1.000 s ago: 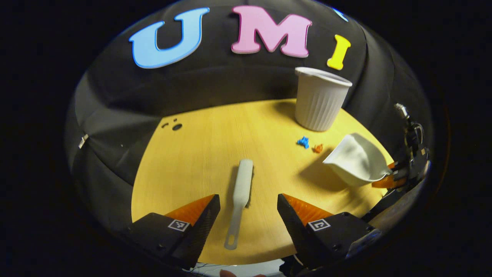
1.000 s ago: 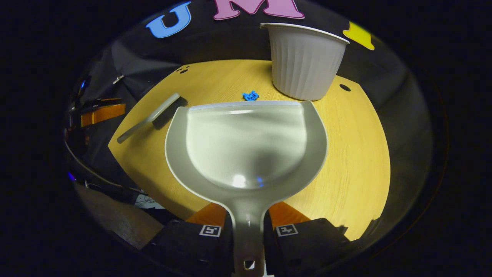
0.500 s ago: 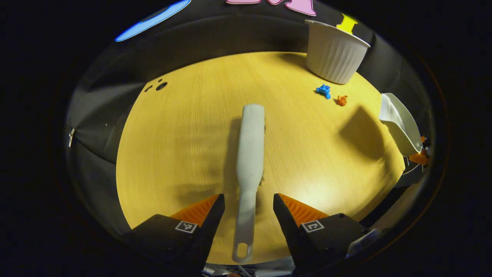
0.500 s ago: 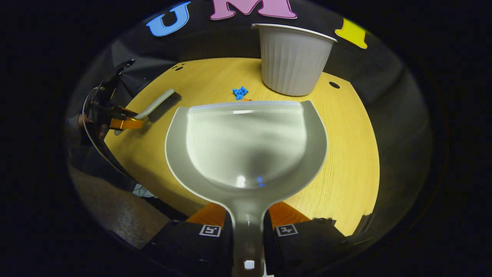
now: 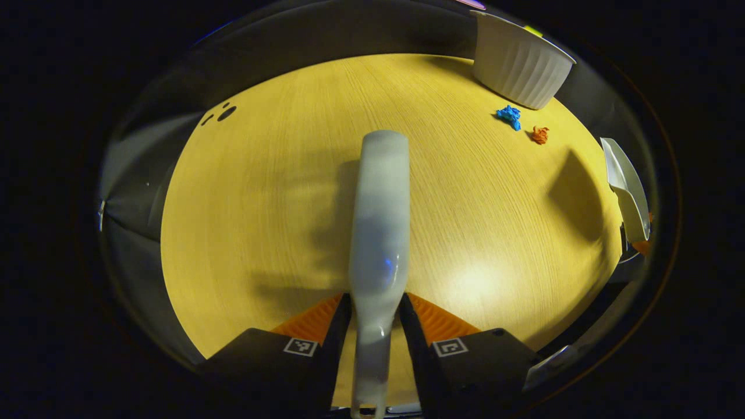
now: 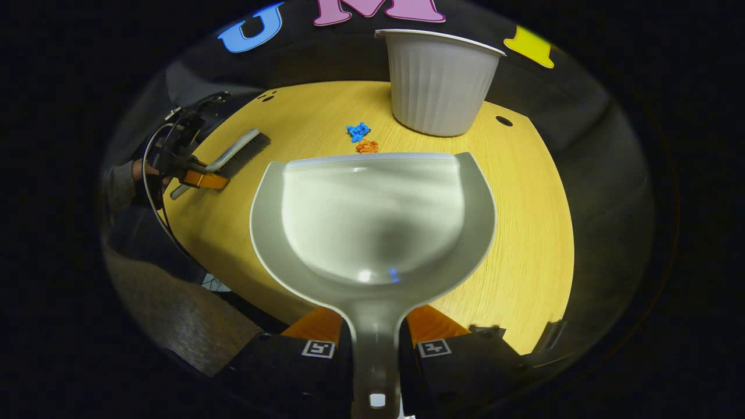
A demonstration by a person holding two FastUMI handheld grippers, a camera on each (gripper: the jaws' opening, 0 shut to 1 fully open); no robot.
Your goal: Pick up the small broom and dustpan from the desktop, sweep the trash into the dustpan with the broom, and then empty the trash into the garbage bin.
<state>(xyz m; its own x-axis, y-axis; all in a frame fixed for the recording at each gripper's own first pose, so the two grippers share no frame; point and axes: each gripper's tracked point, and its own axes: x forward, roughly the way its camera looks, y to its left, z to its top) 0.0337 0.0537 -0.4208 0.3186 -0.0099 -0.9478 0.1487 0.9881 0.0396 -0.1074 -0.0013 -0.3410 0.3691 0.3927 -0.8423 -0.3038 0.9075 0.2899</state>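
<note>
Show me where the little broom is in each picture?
Left gripper view: the broom runs up the middle, its handle pinched in the left gripper.
Right gripper view: the broom lies at the left on the table, past the dustpan that the right gripper holds.
Shared landmark: the white bin, with blue and orange scraps beside it.

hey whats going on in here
A person is cleaning a wooden table with a handheld tool in each hand. The right tool is shut on the dustpan handle, holding the pan just short of two bits of crumpled trash, one blue and one orange. The left tool has its fingers closed on the handle of the small broom. The white ribbed garbage bin stands behind the trash. Nothing lies in the pan yet.
</note>
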